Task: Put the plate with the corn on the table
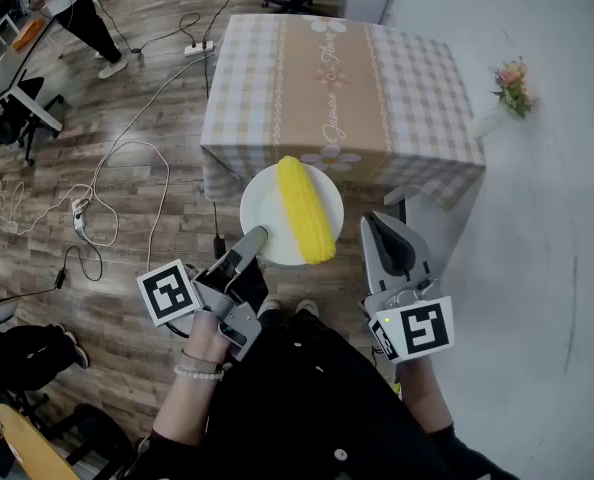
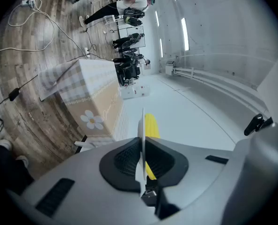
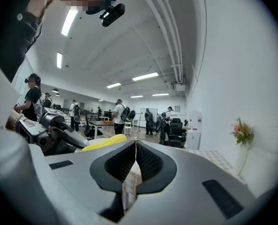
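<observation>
One plate [image 1: 263, 204] edge pinched by left hand-held gripper [image 1: 258, 235], near table [image 1: 427, 88].

The corn [image 1: 307, 208] is seen in bright yellow on a plain white plate [image 1: 262, 213] at the centre of the head view. Above it, the table [image 1: 417, 78] is covered in a beige-and-white checked cloth, crossed by a plain tan band printed with white daisies and pale script. The floor [image 1: 127, 168] at the left is patterned in grey-brown wood grain. The left gripper [image 1: 257, 236] and right gripper [image 1: 375, 226] are finished in grey, with black ribbed pads [image 2: 122, 161] and black-and-white square markers. Pink and orange flowers [image 1: 514, 83] are set against a white wall [image 1: 567, 218] at the upper right.
</observation>
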